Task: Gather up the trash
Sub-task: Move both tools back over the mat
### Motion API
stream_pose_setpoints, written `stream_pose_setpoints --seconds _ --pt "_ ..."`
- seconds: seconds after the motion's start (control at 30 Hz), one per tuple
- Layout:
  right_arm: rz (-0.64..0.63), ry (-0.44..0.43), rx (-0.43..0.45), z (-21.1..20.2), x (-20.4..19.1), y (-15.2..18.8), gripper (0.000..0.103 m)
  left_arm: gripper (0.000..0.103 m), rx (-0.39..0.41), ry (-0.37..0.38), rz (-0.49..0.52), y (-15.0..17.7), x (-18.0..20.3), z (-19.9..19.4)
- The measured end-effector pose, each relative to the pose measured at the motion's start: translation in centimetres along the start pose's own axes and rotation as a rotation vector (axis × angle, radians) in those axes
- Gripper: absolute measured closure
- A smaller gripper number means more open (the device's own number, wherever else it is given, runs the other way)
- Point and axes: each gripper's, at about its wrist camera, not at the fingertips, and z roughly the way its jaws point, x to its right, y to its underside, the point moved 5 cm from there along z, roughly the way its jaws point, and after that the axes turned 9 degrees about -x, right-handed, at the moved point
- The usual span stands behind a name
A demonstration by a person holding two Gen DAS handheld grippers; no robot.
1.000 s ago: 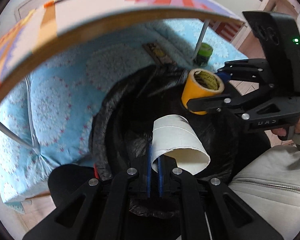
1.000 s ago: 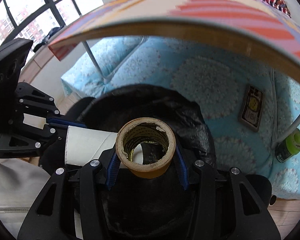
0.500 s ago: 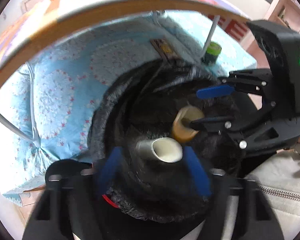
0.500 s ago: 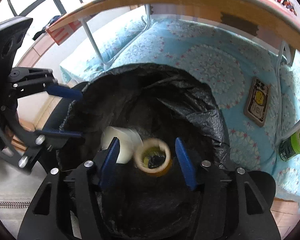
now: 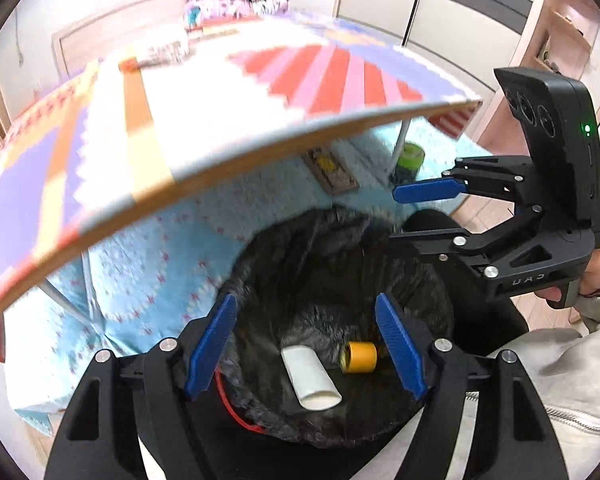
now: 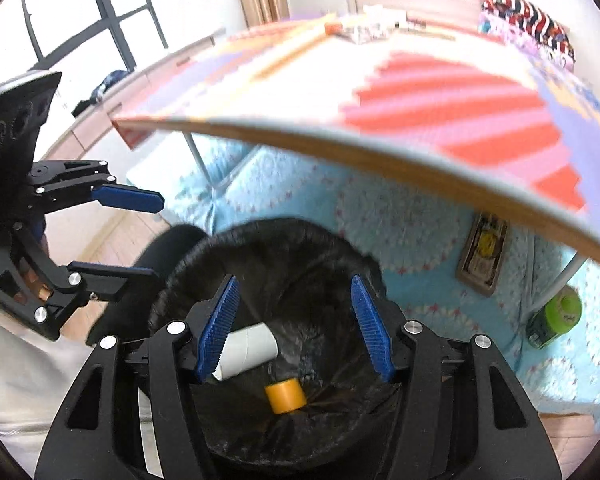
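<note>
A bin lined with a black bag (image 5: 300, 256) (image 6: 300, 236) stands below both grippers. At its bottom lie a white cardboard tube (image 5: 310, 378) (image 6: 248, 350) and an orange tape roll (image 5: 359, 357) (image 6: 286, 396), side by side. My left gripper (image 5: 305, 300) (image 6: 158, 240) hangs above the bin's mouth, open, with nothing between its blue pads. My right gripper (image 6: 294, 280) (image 5: 396, 214) is also open and empty, above the bin beside the left one. A hand (image 5: 596, 276) holds its grip.
A table with a patterned cloth (image 5: 260, 92) (image 6: 420, 92) juts over the far side of the bin. Under it, on a light blue mat (image 5: 160, 248), lie a flat framed trap-like object (image 5: 332, 172) (image 6: 484, 256) and a green can (image 5: 409, 160) (image 6: 560, 312) by a table leg.
Both grippers opened and let go: the tube and the tape roll fell to the bottom of the bag. Both grippers rose, so the tabletop now shows.
</note>
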Motion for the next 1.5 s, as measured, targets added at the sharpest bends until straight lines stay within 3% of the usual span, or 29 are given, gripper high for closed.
stream_pose_setpoints --seconds 0.7,1.03,1.5 --pt "-0.123 0.058 0.206 -7.0 -0.8 -7.2 0.040 0.033 0.267 -0.091 -0.066 -7.5 -5.1 -8.8" --pt "-0.166 0.060 0.268 -7.6 -0.2 -11.8 0.033 0.034 0.313 -0.127 -0.100 -11.1 -9.1 -9.7" --pt "-0.213 0.086 0.243 -3.4 1.4 -18.8 0.029 0.033 0.331 -0.189 -0.135 -17.8 -16.7 -8.0"
